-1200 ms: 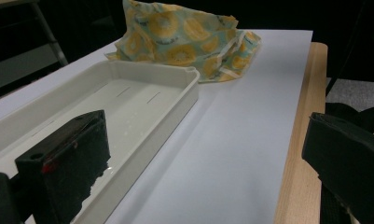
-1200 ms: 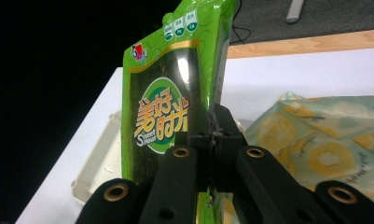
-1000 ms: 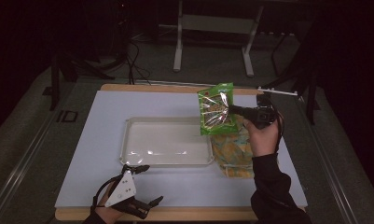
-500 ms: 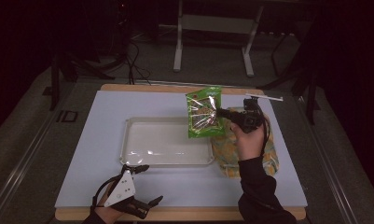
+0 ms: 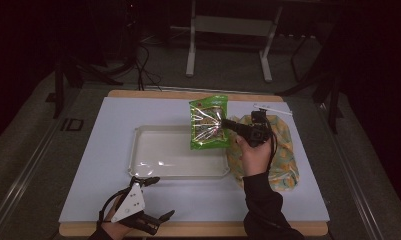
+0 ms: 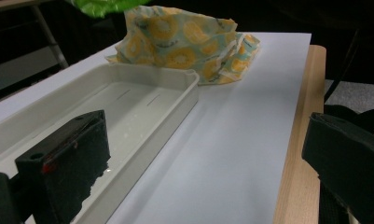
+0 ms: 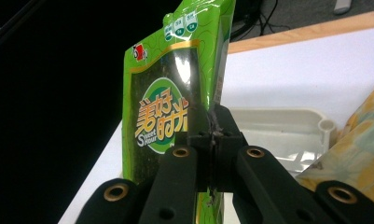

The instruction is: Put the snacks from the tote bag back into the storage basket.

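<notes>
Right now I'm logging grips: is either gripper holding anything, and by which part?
The right gripper is shut on the green snack packet, pinching its side edge. The left gripper is open and holds nothing.

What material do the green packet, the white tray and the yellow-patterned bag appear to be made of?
Green packet: likely thin plastic film, glossy; it shows bright glare and creases. White tray: seemingly rigid moulded plastic, smooth and slightly shiny, with rounded rim and reflections inside. Yellow-patterned bag: looks like soft cloth or coated fabric, matte, crumpled in loose folds; exact material unclear.
</notes>
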Demonstrator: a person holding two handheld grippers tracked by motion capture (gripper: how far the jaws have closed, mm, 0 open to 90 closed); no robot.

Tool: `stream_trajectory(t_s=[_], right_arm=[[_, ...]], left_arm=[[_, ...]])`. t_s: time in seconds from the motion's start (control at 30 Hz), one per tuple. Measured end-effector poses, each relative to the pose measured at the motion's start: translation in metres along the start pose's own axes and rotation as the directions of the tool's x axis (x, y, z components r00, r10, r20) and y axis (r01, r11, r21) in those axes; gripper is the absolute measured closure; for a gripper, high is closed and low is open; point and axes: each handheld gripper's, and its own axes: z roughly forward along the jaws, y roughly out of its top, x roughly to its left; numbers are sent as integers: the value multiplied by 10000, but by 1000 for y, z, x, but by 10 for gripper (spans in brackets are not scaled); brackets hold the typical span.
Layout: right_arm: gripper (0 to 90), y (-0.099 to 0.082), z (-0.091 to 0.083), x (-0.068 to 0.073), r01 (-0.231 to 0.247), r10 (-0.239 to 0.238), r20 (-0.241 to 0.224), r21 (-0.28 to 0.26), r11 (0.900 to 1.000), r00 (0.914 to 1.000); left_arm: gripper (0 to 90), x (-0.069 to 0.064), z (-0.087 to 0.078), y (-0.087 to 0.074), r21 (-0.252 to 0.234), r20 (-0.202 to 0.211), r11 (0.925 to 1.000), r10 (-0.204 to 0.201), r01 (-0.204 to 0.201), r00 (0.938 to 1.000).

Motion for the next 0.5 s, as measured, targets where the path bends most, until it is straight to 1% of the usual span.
stream_trajectory(t_s=[0.07,0.17,0.37,0.47,0.5], right_arm=[[888,-3,3,-3,-66,66,-79,20,10000,9999],[888,-8,7,-6,-176,177,-65,84,9998,9998],[888,-21,19,-16,-555,563,-162,454,9974,9983],[888,-29,24,-20,-678,686,-107,622,9958,9976],[888,-31,26,-22,-654,658,-45,650,9957,9978]], left_arm=[[13,0,0,0,21,4,10000,26,-26,10000],[13,-1,0,0,20,17,10000,37,-37,10000],[13,-1,1,0,55,15,10000,41,-41,10000],[13,-1,1,0,72,23,10000,64,-64,10000],[13,-1,1,0,69,26,10000,61,-61,10000]])
